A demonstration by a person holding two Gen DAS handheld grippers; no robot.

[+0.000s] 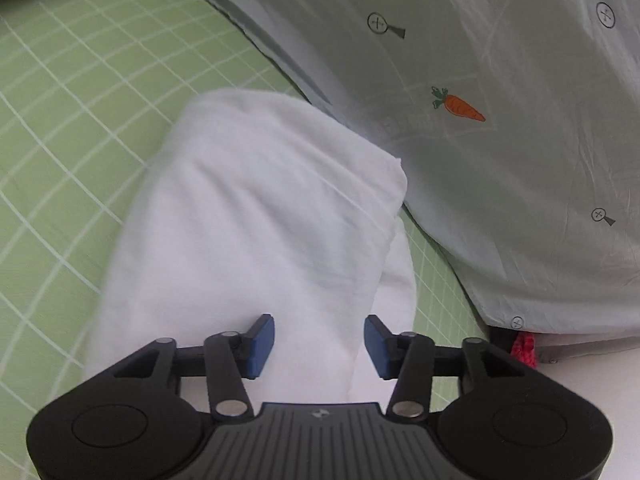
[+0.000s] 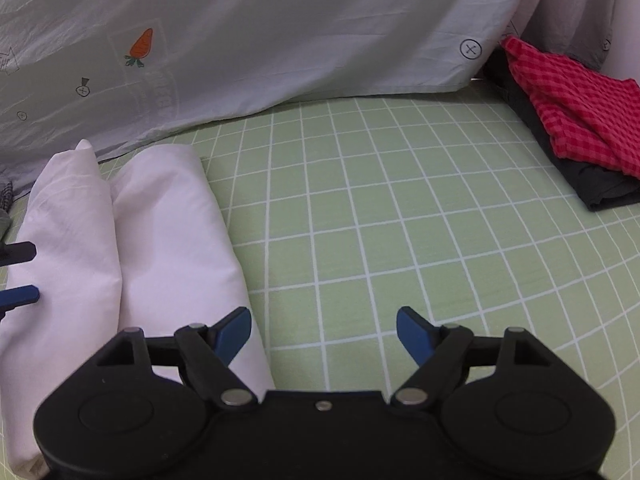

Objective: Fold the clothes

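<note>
Folded white cotton garment (image 2: 132,248) lying along the left of the right wrist view on the pale green sheet with a white grid (image 2: 400,220), its right edge bordering a wide bare stretch of sheet through centre and right, bounded above by the hem of a grey-white quilt with carrot and button prints (image 2: 280,40) and at upper right by a red checked cloth on a dark garment (image 2: 580,120). Faint, unreadable lettering under the carrot print. Left gripper (image 1: 319,346) jaws moderately apart just over the garment's near end, gripping nothing; right gripper (image 2: 324,336) jaws wide apart and empty, left pad beside the garment's edge.
</note>
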